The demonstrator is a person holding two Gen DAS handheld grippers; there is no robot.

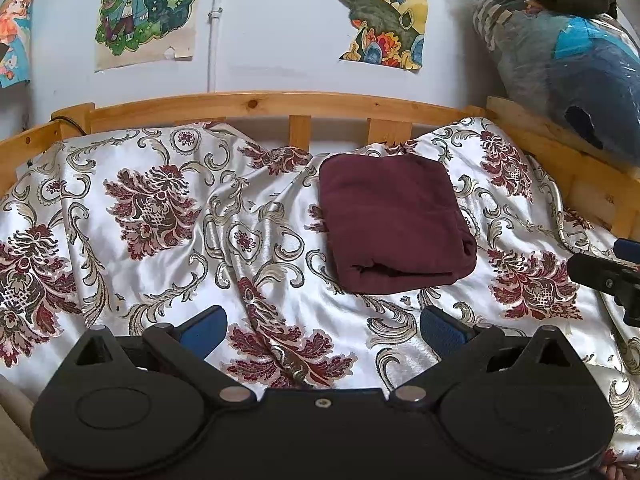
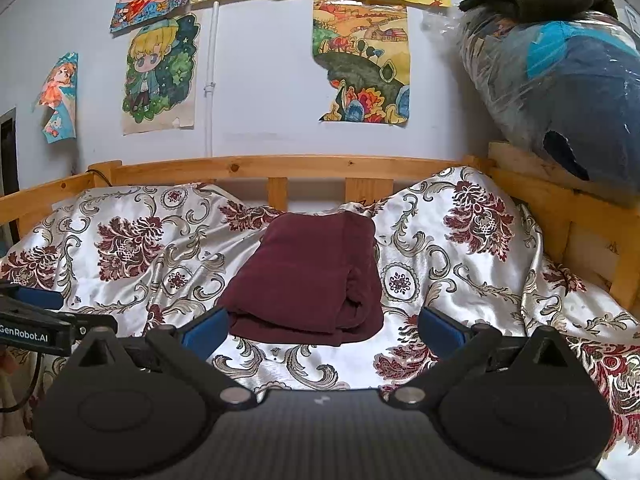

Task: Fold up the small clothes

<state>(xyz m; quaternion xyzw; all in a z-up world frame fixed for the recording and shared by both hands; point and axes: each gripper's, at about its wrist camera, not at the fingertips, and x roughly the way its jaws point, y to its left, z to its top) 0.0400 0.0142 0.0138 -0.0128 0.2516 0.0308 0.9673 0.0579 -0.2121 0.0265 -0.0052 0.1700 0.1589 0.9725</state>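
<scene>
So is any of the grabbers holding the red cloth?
No. The left gripper and right gripper are both open and empty; the folded maroon cloth lies free on the bedspread.

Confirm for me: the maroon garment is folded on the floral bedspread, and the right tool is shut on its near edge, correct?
Not quite. The maroon garment is folded on the floral bedspread, but the right tool is open and holds nothing: the right wrist view shows its blue fingers spread wide, the garment's near edge lying between them ungripped.
</scene>
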